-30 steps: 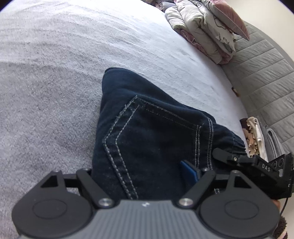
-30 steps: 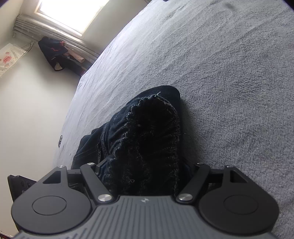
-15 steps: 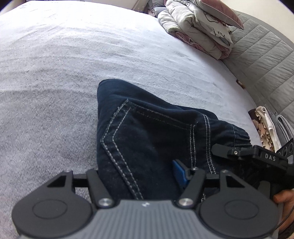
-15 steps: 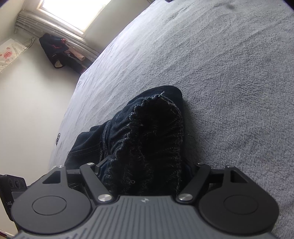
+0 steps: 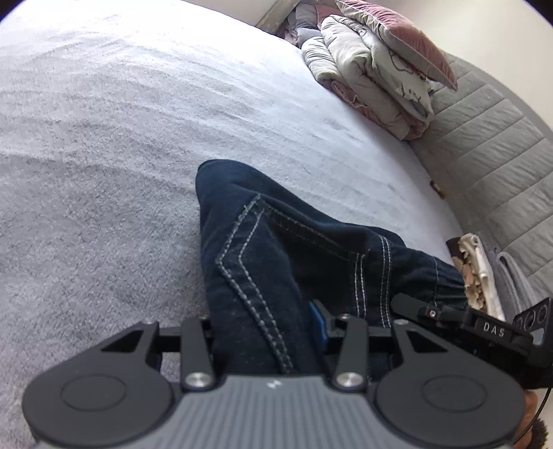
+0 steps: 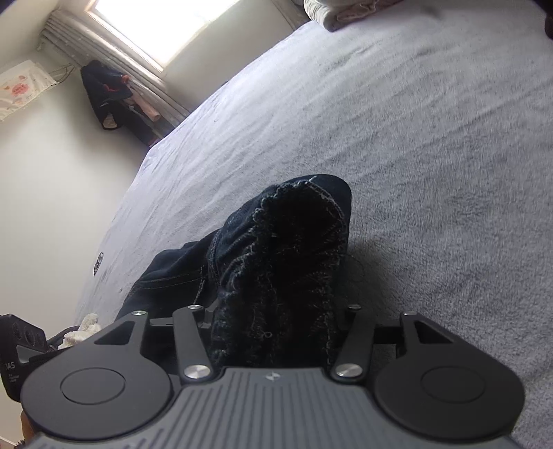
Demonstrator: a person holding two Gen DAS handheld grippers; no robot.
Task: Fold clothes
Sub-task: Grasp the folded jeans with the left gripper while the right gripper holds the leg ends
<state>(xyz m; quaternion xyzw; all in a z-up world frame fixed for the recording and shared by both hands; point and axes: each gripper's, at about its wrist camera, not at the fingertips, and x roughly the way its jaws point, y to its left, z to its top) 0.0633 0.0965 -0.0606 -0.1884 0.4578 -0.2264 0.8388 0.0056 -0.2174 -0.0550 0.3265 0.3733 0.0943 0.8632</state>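
Observation:
Dark blue jeans [image 5: 276, 248] lie bunched on the grey bed cover [image 5: 103, 155], a stitched back pocket facing up. My left gripper [image 5: 266, 321] has its jaws closing on a fold of the denim, which fills the gap up to the blue pad [image 5: 318, 324]. In the right wrist view the frayed, dark inside of the jeans [image 6: 293, 235] rises between the closing jaws of my right gripper [image 6: 273, 321] and touches both sides. Cloth hides the fingertips of both. The other gripper's black body [image 5: 484, 331] shows at the right edge of the left wrist view.
Folded quilts and a pink pillow [image 5: 380, 76] are stacked at the bed's far end beside a grey quilted headboard [image 5: 501, 155]. Folded clothes [image 5: 480, 273] lie at the right edge. A window [image 6: 155, 27] and a hanging dark garment [image 6: 110, 100] are beyond the bed.
Both pairs of jaws have narrowed on the denim. In the left wrist view the jeans have bunched into a narrower, raised fold. The hands have barely shifted.

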